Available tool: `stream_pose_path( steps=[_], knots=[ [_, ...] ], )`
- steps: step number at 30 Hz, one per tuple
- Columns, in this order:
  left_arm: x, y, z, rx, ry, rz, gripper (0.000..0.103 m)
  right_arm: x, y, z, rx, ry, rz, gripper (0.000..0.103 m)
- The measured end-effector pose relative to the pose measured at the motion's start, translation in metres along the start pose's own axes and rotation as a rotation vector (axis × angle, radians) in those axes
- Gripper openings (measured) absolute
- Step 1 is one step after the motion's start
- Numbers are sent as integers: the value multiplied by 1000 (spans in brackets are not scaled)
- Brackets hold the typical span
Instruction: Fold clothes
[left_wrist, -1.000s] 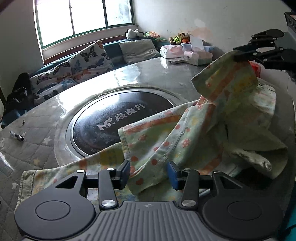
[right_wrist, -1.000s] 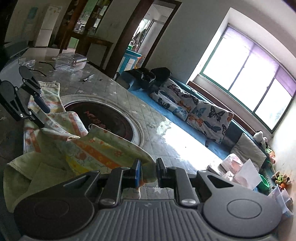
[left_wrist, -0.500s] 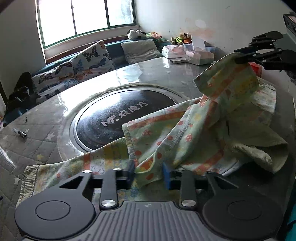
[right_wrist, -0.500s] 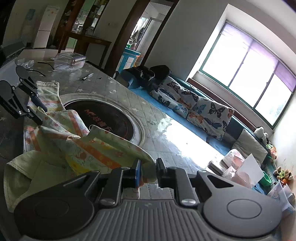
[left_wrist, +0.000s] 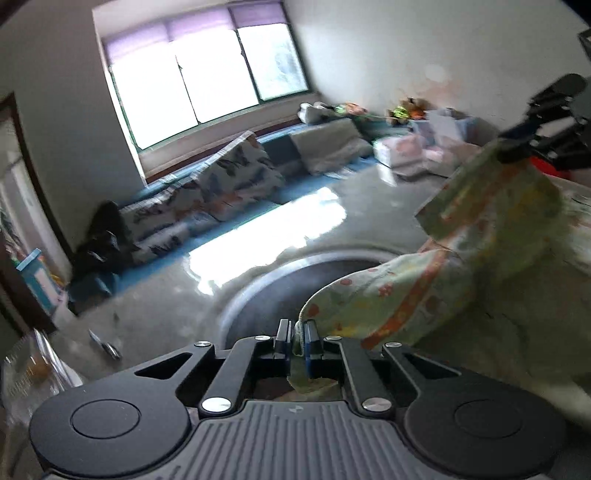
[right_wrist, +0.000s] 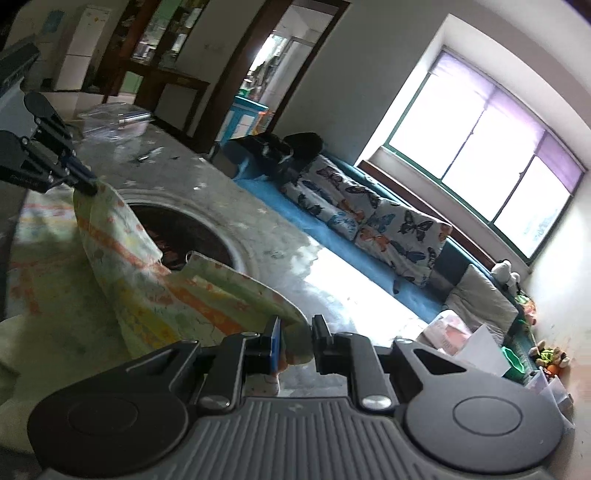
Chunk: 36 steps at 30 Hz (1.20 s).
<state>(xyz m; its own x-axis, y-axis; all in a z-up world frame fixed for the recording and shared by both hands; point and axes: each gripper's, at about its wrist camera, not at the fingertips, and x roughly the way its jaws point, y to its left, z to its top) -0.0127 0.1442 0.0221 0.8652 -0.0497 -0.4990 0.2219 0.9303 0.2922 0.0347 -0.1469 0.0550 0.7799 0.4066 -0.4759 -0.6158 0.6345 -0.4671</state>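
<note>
Floral cloth (left_wrist: 436, 280), 1 piece, is clamped by 2 tools: left (left_wrist: 297, 341), right (right_wrist: 294, 341).

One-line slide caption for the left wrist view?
Left claw shut on the floral cloth's edge; right claw grips its far corner above the table.

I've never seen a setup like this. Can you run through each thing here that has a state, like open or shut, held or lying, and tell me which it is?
left gripper: shut on the cloth's edge.
right gripper: shut on another edge.
patterned cloth: pinched at two places, partly lifted, the rest crumpled on the table.
window blinds: rolled partly down.
doorway: open.
</note>
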Motion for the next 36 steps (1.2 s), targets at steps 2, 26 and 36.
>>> stream_pose_path(
  steps=[2, 26, 36],
  knots=[
    [16, 3, 14, 1, -9, 35, 7, 15, -7, 4, 3, 1, -28, 16],
    [180, 5, 65, -174, 149, 87, 23, 155, -54, -25, 438, 241, 156, 22],
    [208, -37, 70, -95, 209, -130, 21, 197, -47, -28, 528, 250, 171, 37]
  ],
)
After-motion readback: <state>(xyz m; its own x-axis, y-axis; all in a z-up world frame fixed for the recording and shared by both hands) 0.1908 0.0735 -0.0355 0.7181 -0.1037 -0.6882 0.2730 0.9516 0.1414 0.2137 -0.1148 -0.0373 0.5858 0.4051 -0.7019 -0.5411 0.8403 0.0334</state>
